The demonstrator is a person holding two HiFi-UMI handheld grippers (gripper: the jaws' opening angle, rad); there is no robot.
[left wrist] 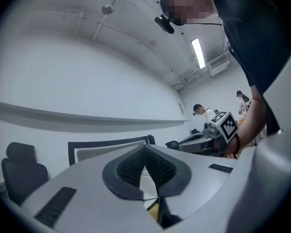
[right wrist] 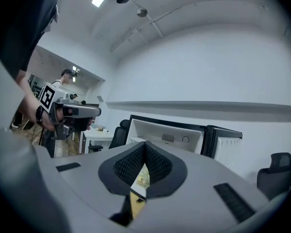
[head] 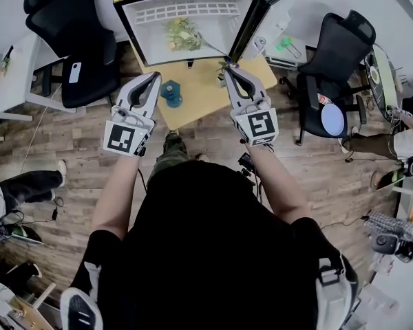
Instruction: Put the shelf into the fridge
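Observation:
The small black fridge (head: 127,19) stands open on a wooden table (head: 199,98), its door (head: 258,16) swung to the right. A white slatted shelf (head: 186,10) shows in the far part of its white interior, with leafy greens (head: 182,34) below it. My left gripper (head: 153,80) is shut and empty, held over the table's left edge in front of the fridge. My right gripper (head: 230,71) is also shut and empty, close to the door's lower corner. The right gripper view shows the fridge interior (right wrist: 165,132) beyond the closed tips (right wrist: 144,144). The left gripper's tips (left wrist: 145,147) meet too.
A teal object (head: 171,93) sits on the table between the grippers. Black office chairs stand at the left (head: 76,33) and right (head: 330,53) of the fridge. A seated person's legs (head: 27,184) are at the left; cluttered desks (head: 392,232) line the right.

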